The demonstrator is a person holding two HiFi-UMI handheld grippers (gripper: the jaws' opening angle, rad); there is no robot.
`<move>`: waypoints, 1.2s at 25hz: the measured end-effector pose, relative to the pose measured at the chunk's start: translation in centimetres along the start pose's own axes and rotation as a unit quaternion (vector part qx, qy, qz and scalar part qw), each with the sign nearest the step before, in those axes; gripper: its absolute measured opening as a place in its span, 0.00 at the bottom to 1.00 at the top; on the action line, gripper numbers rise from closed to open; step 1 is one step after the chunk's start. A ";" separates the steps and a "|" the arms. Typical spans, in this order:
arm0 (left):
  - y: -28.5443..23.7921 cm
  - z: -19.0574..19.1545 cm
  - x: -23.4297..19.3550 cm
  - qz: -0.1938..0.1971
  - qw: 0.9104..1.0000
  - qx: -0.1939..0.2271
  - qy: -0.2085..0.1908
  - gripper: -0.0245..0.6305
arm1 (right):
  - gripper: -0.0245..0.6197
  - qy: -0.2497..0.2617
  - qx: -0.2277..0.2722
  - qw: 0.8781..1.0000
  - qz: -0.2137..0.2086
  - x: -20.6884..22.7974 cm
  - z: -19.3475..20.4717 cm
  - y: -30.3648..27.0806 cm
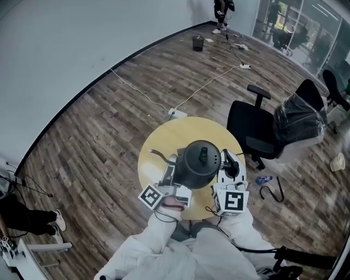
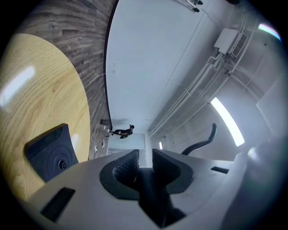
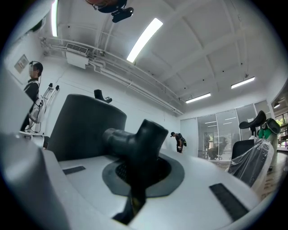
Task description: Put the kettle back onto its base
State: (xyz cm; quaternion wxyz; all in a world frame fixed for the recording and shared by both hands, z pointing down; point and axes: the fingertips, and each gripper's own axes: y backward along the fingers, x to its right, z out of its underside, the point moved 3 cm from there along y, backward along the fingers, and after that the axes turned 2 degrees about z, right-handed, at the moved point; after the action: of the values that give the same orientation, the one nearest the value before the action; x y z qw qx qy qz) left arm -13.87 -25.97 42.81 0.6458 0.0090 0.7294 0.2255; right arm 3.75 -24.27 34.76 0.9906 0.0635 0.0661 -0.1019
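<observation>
A black gooseneck kettle (image 1: 199, 163) hangs over the round yellow table (image 1: 158, 136), carried between both grippers. My left gripper (image 1: 172, 165) sits at its left side, below the thin spout (image 1: 157, 154). In the left gripper view the jaws (image 2: 145, 164) are shut on a dark part of the kettle, and the spout (image 2: 202, 141) curves up to the right. The black base (image 2: 49, 155) lies on the table to the left of that gripper; the head view hides it. My right gripper (image 1: 228, 165) is shut on the kettle's handle (image 3: 135, 137), with the kettle body (image 3: 85, 121) just beyond.
A black office chair (image 1: 257, 128) and a plastic-wrapped chair (image 1: 301, 120) stand right of the table. A power strip (image 1: 178, 114) with white cables lies on the wooden floor behind it. A small bin (image 1: 198, 42) and a person (image 1: 221, 13) are far back.
</observation>
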 end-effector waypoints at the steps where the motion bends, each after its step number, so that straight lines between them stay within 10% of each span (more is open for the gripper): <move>1: -0.3 0.0 -0.1 -0.001 1.000 0.000 -0.002 0.18 | 0.05 0.000 0.002 1.000 0.003 0.1 0.1 -0.2; 15: -2.2 -0.4 -5.1 -0.055 0.997 0.041 0.026 0.16 | 0.05 -0.015 -0.010 1.000 0.016 2.5 4.8 -4.3; 30: -4.3 -0.2 -13.0 -0.154 0.987 0.047 -0.026 0.13 | 0.05 -0.010 -0.013 0.999 0.038 4.4 11.7 -7.3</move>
State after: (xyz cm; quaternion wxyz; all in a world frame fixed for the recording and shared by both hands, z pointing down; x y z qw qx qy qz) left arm -10.67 -33.82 53.59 0.6905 -0.0670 0.7147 0.0888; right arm 7.85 -33.82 44.79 0.9950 0.0525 0.0554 -0.0640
